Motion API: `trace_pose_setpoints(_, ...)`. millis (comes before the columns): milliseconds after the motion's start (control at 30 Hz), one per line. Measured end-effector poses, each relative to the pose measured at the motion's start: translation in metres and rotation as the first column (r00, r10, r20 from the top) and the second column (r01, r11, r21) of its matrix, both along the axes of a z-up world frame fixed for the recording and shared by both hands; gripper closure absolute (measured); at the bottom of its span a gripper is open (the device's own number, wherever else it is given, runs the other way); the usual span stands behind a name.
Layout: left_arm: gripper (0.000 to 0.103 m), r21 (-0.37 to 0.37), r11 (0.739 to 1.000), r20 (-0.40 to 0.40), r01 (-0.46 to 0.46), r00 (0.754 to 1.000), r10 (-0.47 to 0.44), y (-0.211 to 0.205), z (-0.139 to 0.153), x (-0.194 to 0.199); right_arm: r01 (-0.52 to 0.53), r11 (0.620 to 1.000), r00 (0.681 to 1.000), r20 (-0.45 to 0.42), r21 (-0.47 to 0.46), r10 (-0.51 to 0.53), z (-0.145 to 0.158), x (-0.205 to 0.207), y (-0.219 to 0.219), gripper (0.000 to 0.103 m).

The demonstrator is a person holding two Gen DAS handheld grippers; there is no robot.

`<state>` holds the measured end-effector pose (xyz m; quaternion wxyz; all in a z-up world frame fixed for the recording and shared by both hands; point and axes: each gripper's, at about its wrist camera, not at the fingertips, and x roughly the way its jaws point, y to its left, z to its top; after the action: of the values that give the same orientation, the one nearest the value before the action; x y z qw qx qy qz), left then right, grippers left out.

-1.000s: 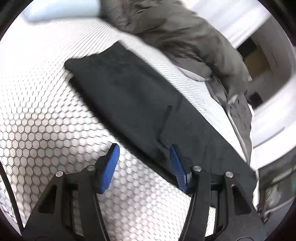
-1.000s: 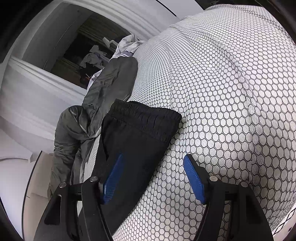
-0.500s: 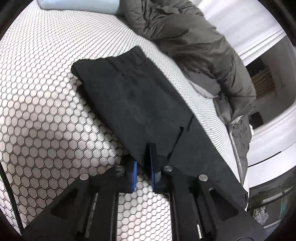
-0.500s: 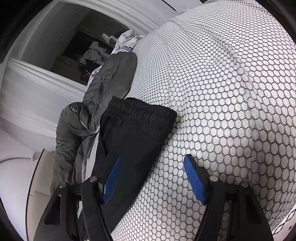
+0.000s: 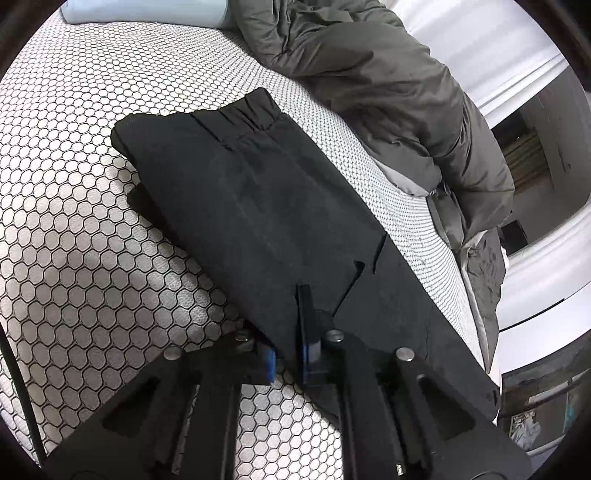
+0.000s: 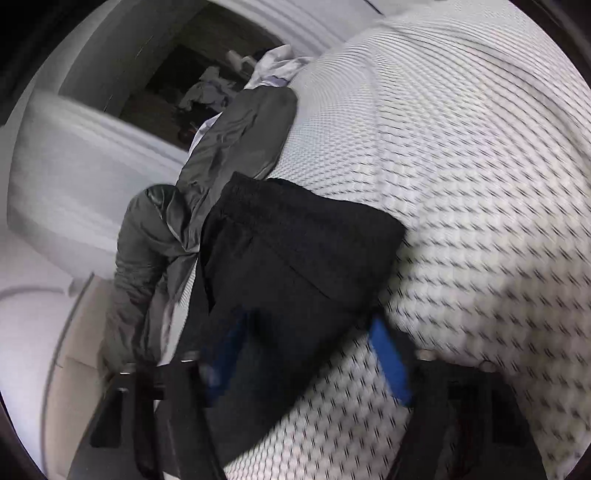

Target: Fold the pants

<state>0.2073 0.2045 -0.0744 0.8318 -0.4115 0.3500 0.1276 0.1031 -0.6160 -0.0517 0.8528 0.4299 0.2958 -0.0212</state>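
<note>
Left gripper (image 5: pixel 290 354) clenched on the near edge of the black pants (image 5: pixel 273 206) lying flat along the bed (image 5: pixel 74 221) beside the grey duvet (image 5: pixel 388 92), right gripper (image 6: pixel 306 358) released, blurred over the waistband end; thin pinch likely to slip mid-fold.

Bed in a pale-walled room

A honeycomb-patterned bedspread (image 5: pixel 92 221) covers the bed; a grey duvet (image 5: pixel 388 85) is bunched along its far edge beside a light blue pillow (image 5: pixel 147 11), with white walls (image 6: pixel 74 155) and a dark doorway (image 6: pixel 177 66) beyond.
</note>
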Motion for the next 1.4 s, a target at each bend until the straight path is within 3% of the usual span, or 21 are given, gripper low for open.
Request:
trace_pose_setpoints(33,0.098,0.002,1.000,0.005,-0.002,1.000,0.002,0.000,0.001,-0.003,-0.022,1.000,1.000,0.004,-0.017,0.022,0.001,0.007,0.004,0.076)
trace_pose_setpoints(133,0.100,0.003,1.000,0.029,0.001,1.000,-0.001,0.003,0.009,-0.012,-0.031,0.998,0.999,0.009,-0.059,0.031,0.005,0.011,0.015,0.090)
trace_pose_setpoints(267,0.101,0.070,0.998,0.053,0.007,0.999,-0.011,0.001,0.028,-0.035,-0.025,0.999,0.998,0.057,-0.035,0.027,0.022,-0.027,0.021,0.091)
trace_pose_setpoints(433,0.100,0.149,0.987,0.039,0.055,0.997,-0.061,-0.004,0.039,-0.073,-0.001,0.994,0.999,0.048,-0.112,0.006,0.030,-0.091,0.039,0.090)
trace_pose_setpoints(500,0.096,0.174,0.982,-0.019,0.074,0.997,-0.072,-0.004,0.031,-0.081,-0.001,0.992,0.999,0.034,-0.122,0.005,0.018,-0.112,0.043,0.084)
trace_pose_setpoints(533,0.094,0.179,0.980,-0.036,0.082,0.996,-0.077,-0.002,0.029,-0.089,0.010,0.992,1.000,-0.016,-0.123,-0.012,0.007,-0.116,0.041,0.071)
trace_pose_setpoints(567,0.088,0.193,0.978,-0.056,0.084,0.996,-0.075,-0.004,0.028,-0.091,0.024,0.993,0.999,-0.042,-0.116,-0.029,0.001,-0.124,0.037,0.057)
trace_pose_setpoints(600,0.078,0.212,0.974,-0.070,0.080,0.995,-0.067,-0.005,0.029,-0.094,0.068,0.992,0.997,-0.042,-0.107,-0.072,0.002,-0.130,0.031,0.055)
trace_pose_setpoints(633,0.072,0.256,0.964,-0.088,0.071,0.995,-0.050,-0.009,0.036,-0.100,0.124,0.983,0.991,-0.025,-0.137,-0.128,0.008,-0.139,0.028,0.049)
trace_pose_setpoints(667,0.060,0.291,0.954,-0.084,0.071,0.995,-0.048,-0.014,0.042,-0.105,0.170,0.968,0.984,-0.017,-0.185,-0.177,0.016,-0.143,0.029,0.037)
trace_pose_setpoints(700,0.045,0.337,0.938,-0.077,0.077,0.996,-0.054,-0.022,0.050,-0.110,0.246,0.926,0.967,0.012,-0.286,-0.254,0.028,-0.154,0.030,0.035)
trace_pose_setpoints(767,0.027,0.437,0.892,-0.060,0.113,0.994,-0.096,-0.045,0.067,-0.119,0.288,0.878,0.955,0.053,-0.382,-0.291,0.043,-0.165,0.037,0.035)
trace_pose_setpoints(800,0.019,0.486,0.864,-0.051,0.136,0.991,-0.127,-0.060,0.076,-0.122,0.279,0.872,0.959,0.063,-0.403,-0.277,0.049,-0.166,0.042,0.034)
trace_pose_setpoints(867,0.012,0.533,0.825,-0.034,0.187,0.979,-0.201,-0.087,0.086,-0.122,0.219,0.871,0.976,0.082,-0.439,-0.204,0.060,-0.162,0.061,0.021)
trace_pose_setpoints(933,0.000,0.545,0.790,-0.018,0.281,0.946,-0.324,-0.123,0.092,-0.112,0.139,0.838,0.990,0.075,-0.527,-0.117,0.070,-0.149,0.093,0.011)
trace_pose_setpoints(1000,0.001,0.546,0.755,-0.019,0.363,0.906,-0.422,-0.155,0.091,-0.101,0.051,0.791,0.998,0.058,-0.609,-0.020,0.077,-0.133,0.131,0.010)
trace_pose_setpoints(1067,0.001,0.547,0.703,-0.033,0.454,0.851,-0.524,-0.197,0.086,-0.084,-0.065,0.756,0.994,0.027,-0.652,0.109,0.079,-0.114,0.171,0.007)
trace_pose_setpoints(1233,0.001,0.539,0.561,-0.074,0.628,0.699,-0.712,-0.290,0.063,-0.044,-0.373,0.680,0.911,-0.108,-0.632,0.399,0.051,-0.060,0.260,0.007)
trace_pose_setpoints(1300,0.001,0.512,0.528,-0.088,0.678,0.652,-0.753,-0.310,0.048,-0.039,-0.466,0.636,0.862,-0.153,-0.615,0.484,0.034,-0.046,0.290,0.007)
trace_pose_setpoints(1333,0.001,0.498,0.510,-0.126,0.702,0.640,-0.758,-0.319,0.040,-0.036,-0.506,0.591,0.838,-0.196,-0.628,0.509,0.024,-0.040,0.302,0.007)
trace_pose_setpoints(1400,0.001,0.504,0.458,-0.202,0.732,0.616,-0.761,-0.330,0.028,-0.034,-0.518,0.489,0.826,-0.261,-0.702,0.500,0.013,-0.036,0.318,0.007)
